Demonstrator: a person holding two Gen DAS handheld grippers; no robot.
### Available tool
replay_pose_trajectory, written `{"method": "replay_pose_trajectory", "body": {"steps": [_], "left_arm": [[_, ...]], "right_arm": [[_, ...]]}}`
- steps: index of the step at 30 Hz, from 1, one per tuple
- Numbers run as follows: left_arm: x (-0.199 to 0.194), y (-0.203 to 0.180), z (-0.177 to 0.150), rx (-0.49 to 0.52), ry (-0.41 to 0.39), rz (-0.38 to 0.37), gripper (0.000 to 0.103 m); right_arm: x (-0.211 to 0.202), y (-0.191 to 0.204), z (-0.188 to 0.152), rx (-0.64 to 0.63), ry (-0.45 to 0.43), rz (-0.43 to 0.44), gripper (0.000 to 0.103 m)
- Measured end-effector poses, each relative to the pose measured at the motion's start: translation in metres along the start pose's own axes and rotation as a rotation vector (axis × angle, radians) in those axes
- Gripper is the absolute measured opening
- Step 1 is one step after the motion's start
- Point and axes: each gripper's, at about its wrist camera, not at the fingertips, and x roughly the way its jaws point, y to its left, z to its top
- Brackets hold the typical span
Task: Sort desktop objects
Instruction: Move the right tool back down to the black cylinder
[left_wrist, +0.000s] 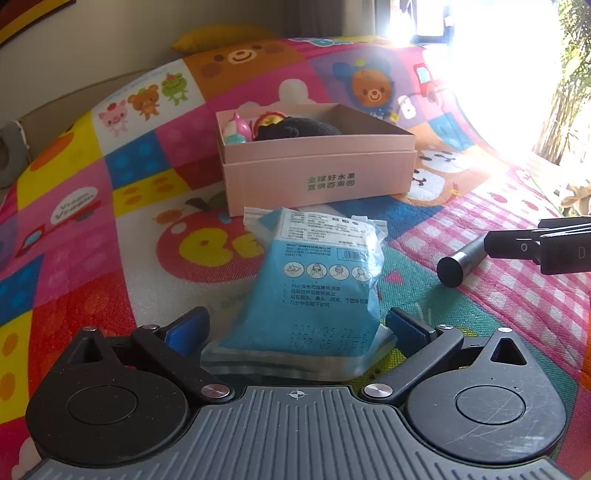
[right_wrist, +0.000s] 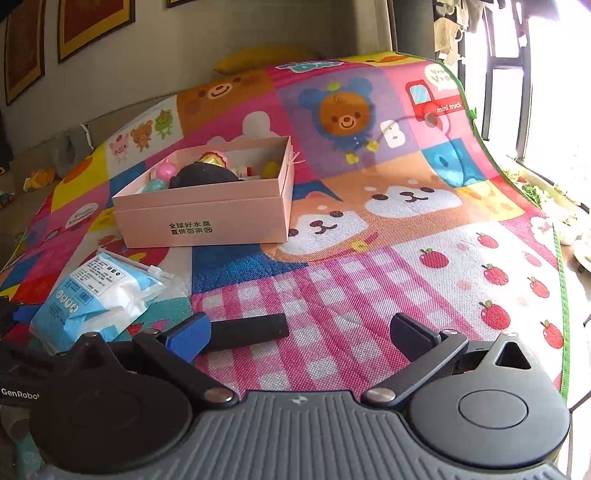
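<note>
A blue and white mask packet (left_wrist: 317, 288) lies on the colourful play mat between the open fingers of my left gripper (left_wrist: 299, 325); its near end sits between the blue pads, which stand apart from it. It also shows in the right wrist view (right_wrist: 99, 291). A dark cylinder (left_wrist: 458, 264) lies to the right; in the right wrist view the cylinder (right_wrist: 247, 330) lies just beside the left finger of my open, empty right gripper (right_wrist: 303, 328). A pink open box (left_wrist: 317, 162) (right_wrist: 207, 206) behind holds small toys and a dark cloth.
The play mat (right_wrist: 369, 258) covers the surface and curls up at the far end. A yellow cushion (right_wrist: 258, 59) lies behind it. A bright window is to the right, with plants by the sill. My right gripper's fingers (left_wrist: 535, 245) show at the right edge of the left wrist view.
</note>
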Motion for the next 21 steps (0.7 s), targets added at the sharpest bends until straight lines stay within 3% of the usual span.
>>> {"method": "replay_pose_trajectory", "body": {"steps": [6, 9, 21], "left_arm": [[-0.006, -0.017, -0.001, 0.049, -0.002, -0.042, 0.103], [-0.007, -0.025, -0.002, 0.066, 0.006, -0.104, 0.103], [-0.004, -0.025, -0.001, 0.066, 0.039, -0.109, 0.103]], "right_arm": [[0.005, -0.002, -0.001, 0.014, 0.022, 0.006, 0.103], [0.009, -0.006, 0.0, 0.041, 0.046, 0.008, 0.103], [0.011, -0.002, -0.002, 0.006, 0.079, 0.087, 0.103]]}}
